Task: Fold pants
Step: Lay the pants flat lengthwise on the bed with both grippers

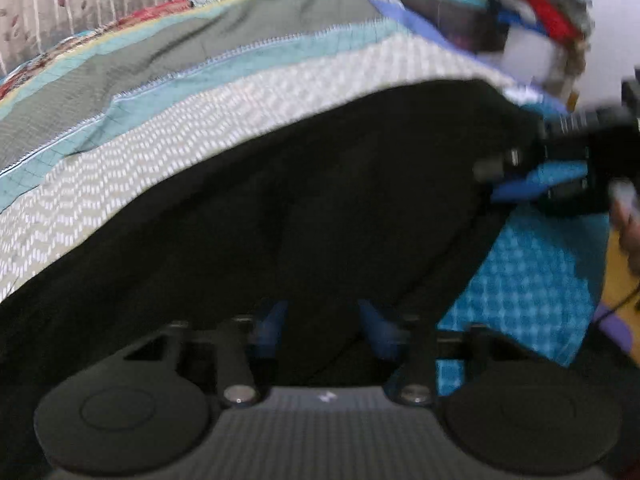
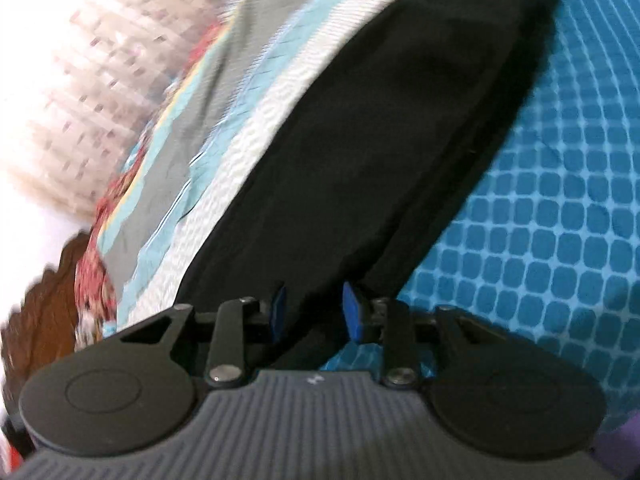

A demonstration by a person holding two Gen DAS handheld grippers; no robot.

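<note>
1. I have one pair of black, soft-cloth pants [image 2: 384, 128] to fold. It lies as a long, narrow, doubled strip on a bedspread of striped and patterned cloth panels [image 1: 248, 80], with a teal panel of rounded squares [image 2: 540, 200] along one edge.

2. My left gripper [image 1: 324, 320], black with blue pads, is drawn in narrow, and dark cloth fills the gap between its pads. I judge it pinched on the pants, though blur hides the exact contact.

3. My right gripper [image 2: 314, 312], the same build, stands partly drawn in, with the near end of the pants between its blue fingers [image 2: 354, 312]. The cloth seems gathered in the gap. I take it as a grip, less surely than on the left.

4. The relation that matters: in the right wrist view the strip's long axis runs straight away from the right gripper, up to the far end at the top of the picture. In the left wrist view the same cloth spreads broad ahead of the left gripper, and the right gripper [image 1: 560, 160] shows at the right, at the cloth's edge.

5. Both grippers sit at the pants, so neither is clearly nearer. I judge the next move as carrying the held end along that long axis toward the far end.

6. Count: one pair of pants, two grippers, one bedspread.
</note>
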